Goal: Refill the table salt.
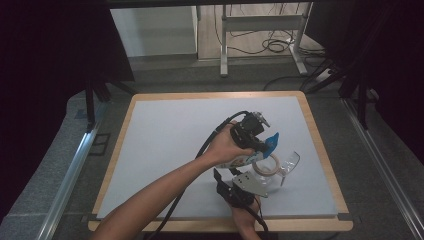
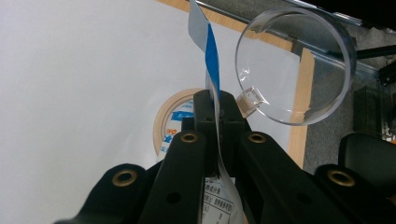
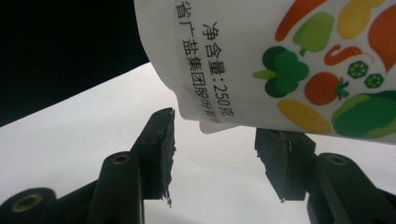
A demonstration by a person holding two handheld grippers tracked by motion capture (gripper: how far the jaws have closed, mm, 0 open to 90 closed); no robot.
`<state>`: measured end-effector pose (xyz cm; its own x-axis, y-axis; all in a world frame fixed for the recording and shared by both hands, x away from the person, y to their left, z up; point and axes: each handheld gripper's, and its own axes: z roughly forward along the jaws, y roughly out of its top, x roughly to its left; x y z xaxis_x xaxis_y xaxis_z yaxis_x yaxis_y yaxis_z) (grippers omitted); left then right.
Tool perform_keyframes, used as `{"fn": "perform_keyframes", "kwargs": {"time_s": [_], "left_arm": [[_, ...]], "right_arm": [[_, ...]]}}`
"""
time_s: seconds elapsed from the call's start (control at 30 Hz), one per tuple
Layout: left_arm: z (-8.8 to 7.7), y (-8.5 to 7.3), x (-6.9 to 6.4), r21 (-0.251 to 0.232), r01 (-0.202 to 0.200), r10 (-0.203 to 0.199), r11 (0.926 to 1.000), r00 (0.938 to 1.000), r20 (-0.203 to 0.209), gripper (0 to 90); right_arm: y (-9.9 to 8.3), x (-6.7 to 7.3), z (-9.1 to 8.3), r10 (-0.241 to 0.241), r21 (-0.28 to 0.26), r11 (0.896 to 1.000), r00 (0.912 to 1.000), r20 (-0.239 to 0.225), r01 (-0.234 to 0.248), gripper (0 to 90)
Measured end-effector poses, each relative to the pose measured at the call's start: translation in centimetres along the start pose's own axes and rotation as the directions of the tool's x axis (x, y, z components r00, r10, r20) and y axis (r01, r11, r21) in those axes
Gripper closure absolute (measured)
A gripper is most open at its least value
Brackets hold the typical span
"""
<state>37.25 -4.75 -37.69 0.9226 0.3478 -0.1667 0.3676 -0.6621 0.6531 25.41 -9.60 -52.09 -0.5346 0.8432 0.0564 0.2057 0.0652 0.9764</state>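
White salt pouch (image 2: 212, 60) clamped edgewise in left gripper (image 2: 218, 105); right gripper (image 3: 215, 140) jaws apart beneath its corner (untouched); next, likely grip there.

Open mat (image 1: 165, 135) leftward (cup (image 1: 287, 165) rightward)

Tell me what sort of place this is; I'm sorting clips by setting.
Probably a lab or recording workspace: a wood-edged table with a white mat, black curtains around it, and loose cables on the floor beyond.
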Motion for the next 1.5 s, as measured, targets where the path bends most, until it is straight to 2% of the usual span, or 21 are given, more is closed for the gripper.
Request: {"fn": "perform_keyframes", "kwargs": {"time_s": [0.3, 0.47, 0.77, 1.1, 1.43, 1.5], "left_arm": [[0.1, 0.4, -0.3, 0.023, 0.002, -0.001, 0.9997, 0.9997, -0.022, 90.0], [-0.1, 0.7, -0.4, 0.032, -0.001, 0.002, 0.9995, 0.9995, -0.033, 90.0], [0.1, 1.0, -0.3, 0.055, -0.005, 0.006, 0.9985, 0.9994, -0.035, 90.0], [0.6, 1.4, -0.7, 0.086, -0.033, 0.036, 0.9958, 0.9988, -0.034, 90.0], [1.0, 1.7, -0.8, 0.097, -0.034, 0.038, 0.9947, 0.9987, -0.035, 90.0], [0.9, 1.8, -0.7, 0.095, -0.038, 0.041, 0.9947, 0.9986, -0.033, 90.0]], "right_arm": [[0.2, 0.0, 0.0, 0.000, -0.006, 1.000, 1.0000, 0.004, 0.000, 48.4], [0.4, 0.1, 0.0, -0.017, -0.021, 1.000, 0.9998, 0.012, 0.018, 48.4], [0.7, 0.2, 0.3, -0.003, -0.026, 1.000, 0.9999, 0.016, 0.003, 48.3], [0.6, 0.2, 0.2, -0.016, -0.037, 0.999, 0.9991, 0.041, 0.017, 48.8], [0.6, 0.0, 0.1, 0.012, -0.037, 0.999, 0.9986, 0.052, -0.010, 48.9], [0.9, 0.0, -0.1, 0.043, -0.028, 0.999, 0.9983, 0.039, -0.042, 48.7]]}}
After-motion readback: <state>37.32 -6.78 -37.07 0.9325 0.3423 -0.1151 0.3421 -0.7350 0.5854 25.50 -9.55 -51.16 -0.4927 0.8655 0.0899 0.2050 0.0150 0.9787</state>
